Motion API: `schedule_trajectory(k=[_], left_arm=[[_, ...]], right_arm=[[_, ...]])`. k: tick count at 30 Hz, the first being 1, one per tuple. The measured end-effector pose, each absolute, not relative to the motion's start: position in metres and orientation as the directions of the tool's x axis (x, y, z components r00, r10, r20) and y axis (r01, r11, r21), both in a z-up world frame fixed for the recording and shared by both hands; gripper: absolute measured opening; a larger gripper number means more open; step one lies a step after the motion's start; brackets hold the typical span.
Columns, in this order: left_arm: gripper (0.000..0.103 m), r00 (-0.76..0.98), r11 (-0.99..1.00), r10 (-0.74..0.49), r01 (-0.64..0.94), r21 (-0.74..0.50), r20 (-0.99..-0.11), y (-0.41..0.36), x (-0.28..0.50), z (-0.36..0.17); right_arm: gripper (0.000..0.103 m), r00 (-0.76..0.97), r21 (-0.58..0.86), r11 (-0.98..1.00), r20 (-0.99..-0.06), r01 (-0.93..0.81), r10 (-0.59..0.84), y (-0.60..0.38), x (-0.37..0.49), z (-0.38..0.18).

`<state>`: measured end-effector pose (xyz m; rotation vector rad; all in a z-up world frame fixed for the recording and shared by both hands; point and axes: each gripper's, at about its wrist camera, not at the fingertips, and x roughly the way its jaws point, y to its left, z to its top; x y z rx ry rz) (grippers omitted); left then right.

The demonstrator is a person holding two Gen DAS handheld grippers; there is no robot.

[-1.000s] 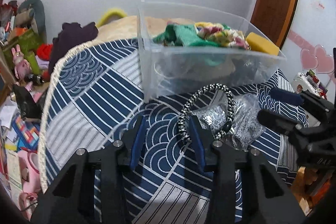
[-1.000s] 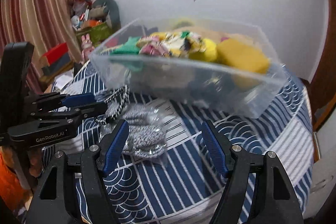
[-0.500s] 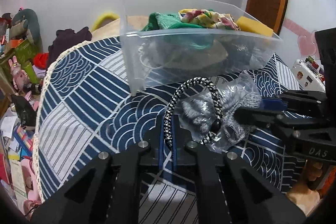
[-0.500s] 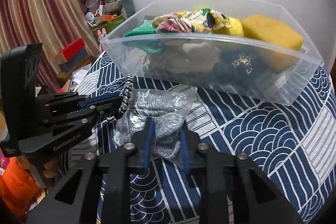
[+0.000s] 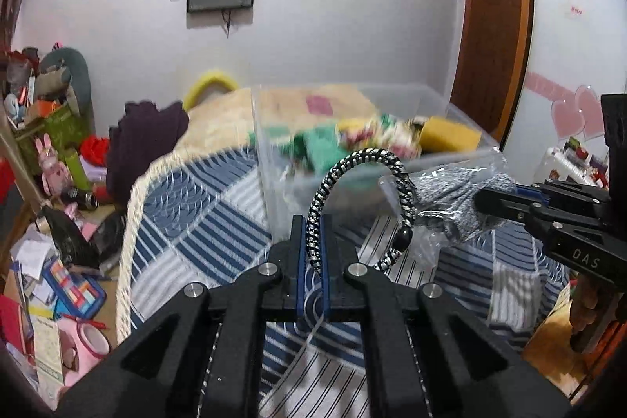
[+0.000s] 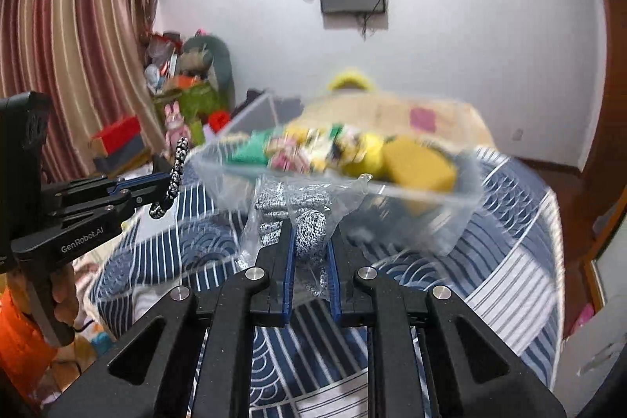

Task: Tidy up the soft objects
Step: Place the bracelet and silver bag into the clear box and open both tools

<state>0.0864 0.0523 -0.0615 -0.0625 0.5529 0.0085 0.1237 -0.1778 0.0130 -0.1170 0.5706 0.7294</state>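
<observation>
braided cord (image 5: 313,230) between left fingers (image 5: 299,261), bagged knit (image 6: 309,234) between right

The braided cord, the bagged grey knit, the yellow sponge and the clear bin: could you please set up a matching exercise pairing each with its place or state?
Things:
1. braided cord
2. bagged grey knit
3. yellow sponge
4. clear bin

States:
a. lies inside the bin
b. clamped in the left gripper
c. holds colourful soft items
d. clamped in the right gripper

Pairs: 1-b, 2-d, 3-a, 4-c

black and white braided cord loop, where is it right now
Left wrist view: black and white braided cord loop is clamped in the left gripper, raised before the clear plastic bin.
</observation>
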Motion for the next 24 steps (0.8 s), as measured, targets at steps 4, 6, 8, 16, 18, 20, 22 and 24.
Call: schedule_trajectory(k=[4,6,8,16,18,20,22,24], left_arm=[[0.005,0.878,0.998,-0.012,-0.018,-0.058,-0.479,0.048,0.09,-0.04],[0.005,0.886,0.998,-0.017,-0.015,-0.064,-0.464,0.047,0.097,-0.031],[0.005,0.893,0.998,-0.008,-0.019,-0.056,-0.451,0.045,0.105,-0.026],[0.005,0.885,0.998,0.022,-0.05,-0.048,-0.466,0.042,0.154,-0.024],[0.005,0.874,0.997,0.036,-0.062,-0.038,-0.485,0.042,0.169,-0.03],[0.005,0.864,0.997,0.051,-0.073,-0.024,-0.501,0.041,0.179,-0.036],[0.005,0.849,0.996,0.064,-0.083,-0.013,-0.525,0.042,0.189,-0.045],[0.005,0.833,0.996,0.066,-0.084,-0.008,-0.55,0.041,0.197,-0.055]], right_arm=[[0.013,0.654,0.086,0.771,-0.476,-0.63,0.588,-0.186,0.129,0.029],[0.013,0.675,0.096,0.783,-0.451,-0.615,0.585,-0.188,0.135,0.037],[0.013,0.687,0.102,0.789,-0.435,-0.605,0.583,-0.188,0.14,0.04],[0.013,0.696,0.084,0.806,-0.455,-0.587,0.555,-0.17,0.165,0.03],[0.013,0.687,0.08,0.808,-0.481,-0.584,0.544,-0.168,0.173,0.021],[0.013,0.675,0.082,0.808,-0.505,-0.583,0.538,-0.167,0.178,0.015],[0.013,0.672,0.074,0.812,-0.522,-0.579,0.526,-0.167,0.181,0.008],[0.014,0.675,0.058,0.816,-0.529,-0.576,0.514,-0.168,0.182,0.006]])
